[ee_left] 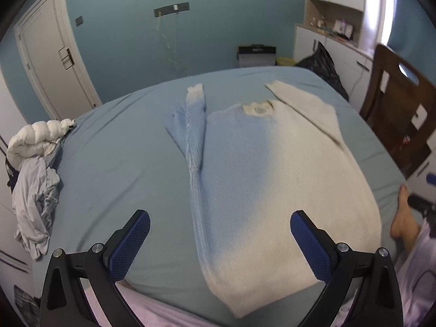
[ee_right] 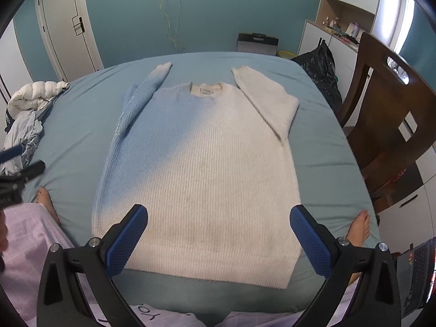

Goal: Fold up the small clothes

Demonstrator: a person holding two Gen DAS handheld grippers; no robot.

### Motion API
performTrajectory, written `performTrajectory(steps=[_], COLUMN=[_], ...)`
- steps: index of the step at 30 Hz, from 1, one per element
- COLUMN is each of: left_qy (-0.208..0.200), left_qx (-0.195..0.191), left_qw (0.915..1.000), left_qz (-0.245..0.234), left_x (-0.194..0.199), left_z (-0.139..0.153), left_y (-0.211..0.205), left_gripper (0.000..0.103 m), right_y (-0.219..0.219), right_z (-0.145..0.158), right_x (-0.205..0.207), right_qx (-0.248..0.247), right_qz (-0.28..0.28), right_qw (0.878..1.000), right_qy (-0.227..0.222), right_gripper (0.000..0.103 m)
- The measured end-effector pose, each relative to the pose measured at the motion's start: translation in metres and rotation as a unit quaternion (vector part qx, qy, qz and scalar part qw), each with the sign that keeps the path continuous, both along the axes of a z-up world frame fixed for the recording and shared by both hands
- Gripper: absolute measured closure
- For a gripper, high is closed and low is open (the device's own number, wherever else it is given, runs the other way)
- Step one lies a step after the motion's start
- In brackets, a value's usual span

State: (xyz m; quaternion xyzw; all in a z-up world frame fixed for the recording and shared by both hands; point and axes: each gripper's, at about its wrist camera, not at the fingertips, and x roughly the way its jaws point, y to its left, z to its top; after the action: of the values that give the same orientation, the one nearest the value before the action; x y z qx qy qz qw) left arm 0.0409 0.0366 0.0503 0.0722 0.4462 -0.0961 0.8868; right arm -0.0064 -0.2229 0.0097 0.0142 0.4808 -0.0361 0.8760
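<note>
presently: white-and-blue knit sweater (ee_right: 201, 169) laid flat, front up, on blue bed sheet (ee_right: 81, 125), neck label toward far wall, hem nearest the camera. both sleeves angled up past the shoulders; left-hand sleeve (ee_right: 144, 92) bunched and partly doubled along the body edge, right-hand sleeve (ee_right: 267, 100) lying flatter.

right gripper (ee_right: 218, 234) held above the hem, fingers wide apart, nothing between the pads, no contact with the knit visible. left gripper (ee_left: 219, 241) held above the near left part of the garment, fingers likewise spread wide and empty.

handling, as judged: soft ribbed knit, limp, moderately heavy for clothing, likely to stretch and sag if lifted from one point. not slippery; textured pads (ee_right: 128, 242) should bite well. not fragile, though loops could snag.

recommended hold: pinch at sleeve cuff or shoulder seam for the first fold inward; alternatively both hem corners, one per gripper, to keep the panel square. thin single layer at the edges, so a low, flat approach advised to avoid catching the sheet.

elsewhere: pile of other clothes (ee_right: 30, 109) at far left of bed, well apart; wooden chair (ee_right: 387, 114) at right.
</note>
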Motion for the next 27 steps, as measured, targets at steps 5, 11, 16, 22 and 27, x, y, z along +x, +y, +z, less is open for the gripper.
performTrajectory(steps=[5,11,16,22,27], left_qy=[-0.002,-0.025,-0.017,0.003,0.029], left_qx=[-0.046,-0.023,0.021,0.048,0.036], left_qw=[0.998,0.9986,0.9994,0.9988,0.9985], left_qz=[0.044,0.04,0.02,0.005,0.03], left_x=[0.032,0.041,0.049,0.049,0.063], left_z=[0.0,-0.036,-0.06,-0.082,-0.096], left_y=[0.016,0.017,0.012,0.007,0.017], left_gripper=[0.0,0.0,0.0,0.0,0.0], right_y=[-0.015,-0.041,-0.09,-0.134,-0.146], right_z=[-0.003,-0.031,-0.057,-0.105,-0.158], right_x=[0.009,0.03,0.065,0.169,0.269], right_qx=[0.031,0.155,0.187,0.133,0.073], right_qz=[-0.007,0.038,-0.024,-0.067,-0.061], right_qw=[0.999,0.984,0.976,0.981,0.988], right_qy=[0.013,0.086,0.105,0.125,0.119], right_gripper=[0.001,0.001,0.001,0.001,0.001])
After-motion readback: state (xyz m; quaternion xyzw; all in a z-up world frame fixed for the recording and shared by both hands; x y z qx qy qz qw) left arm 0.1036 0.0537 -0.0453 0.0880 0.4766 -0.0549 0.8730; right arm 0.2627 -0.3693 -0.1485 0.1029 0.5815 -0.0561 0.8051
